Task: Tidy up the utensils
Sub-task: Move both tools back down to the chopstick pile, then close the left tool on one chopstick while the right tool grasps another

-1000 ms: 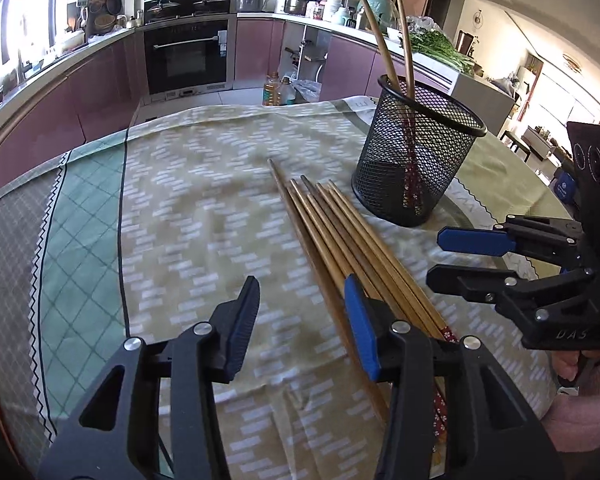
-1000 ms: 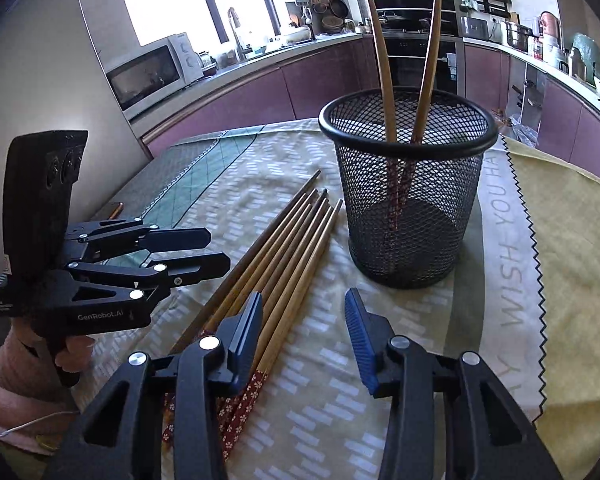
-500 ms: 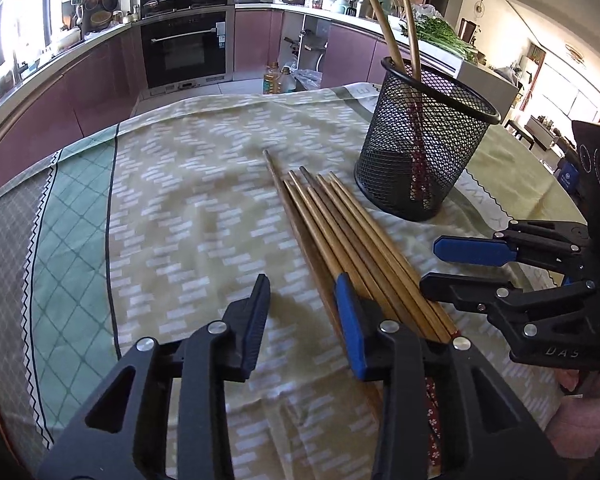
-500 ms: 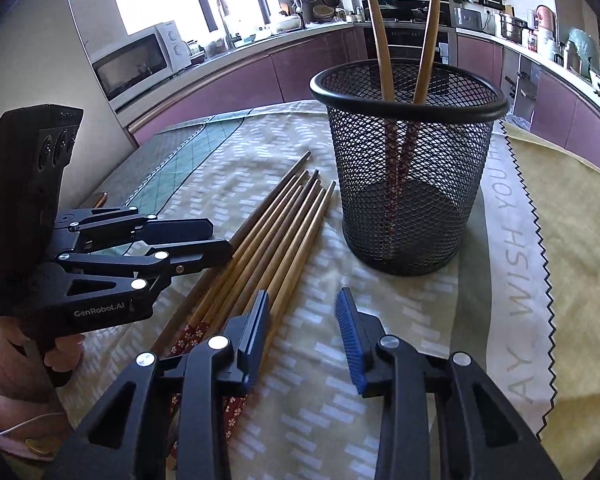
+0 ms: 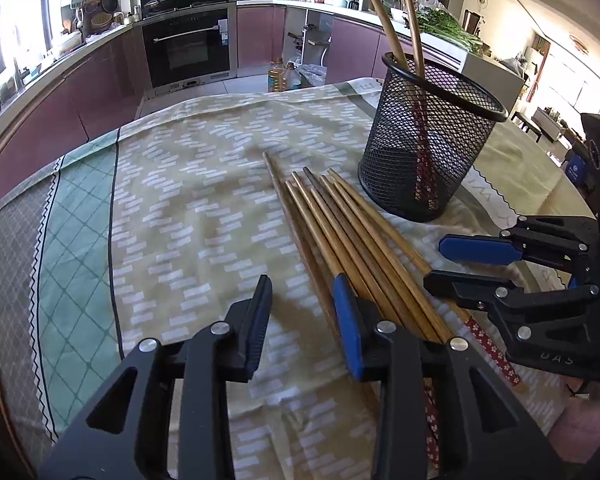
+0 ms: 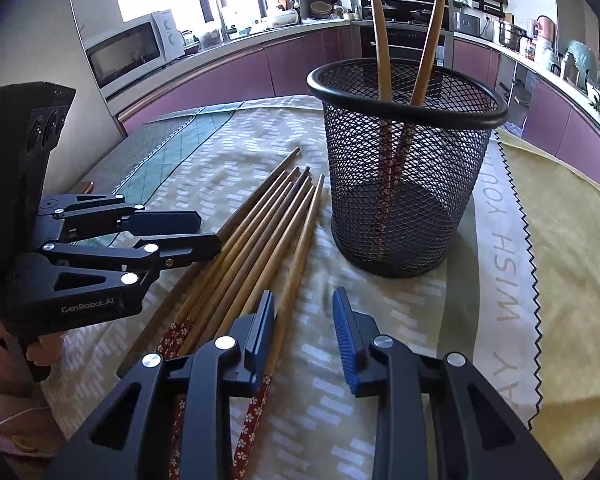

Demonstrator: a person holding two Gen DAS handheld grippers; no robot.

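Several wooden chopsticks [image 5: 340, 232] [image 6: 268, 232] lie side by side on the tablecloth, their red patterned ends toward me. A black mesh cup [image 5: 428, 152] [image 6: 404, 184] stands upright just beyond them with two chopsticks [image 5: 416, 40] [image 6: 380, 32] inside. My left gripper [image 5: 304, 320] [image 6: 210, 232] hovers at the bundle's left side with its jaws closing. The leftmost chopstick runs between them by the blue pad [image 5: 346, 316], and nothing is pressed. My right gripper [image 6: 304, 320] [image 5: 452, 268] is at the bundle's right side, its jaws also closing. The rightmost chopstick lies just inside its left finger, ungripped.
A patterned tablecloth [image 5: 188, 208] covers the table, with a green band on the left and a zigzag-edged lettered strip [image 6: 512, 240] on the right. Purple kitchen cabinets, an oven [image 5: 188, 48] and a microwave [image 6: 128, 52] lie beyond the table's far edge. Hands hold both gripper handles.
The jaws of both grippers have narrowed. Both views have crept slightly closer to the chopsticks and the cup. The chopsticks have not moved.
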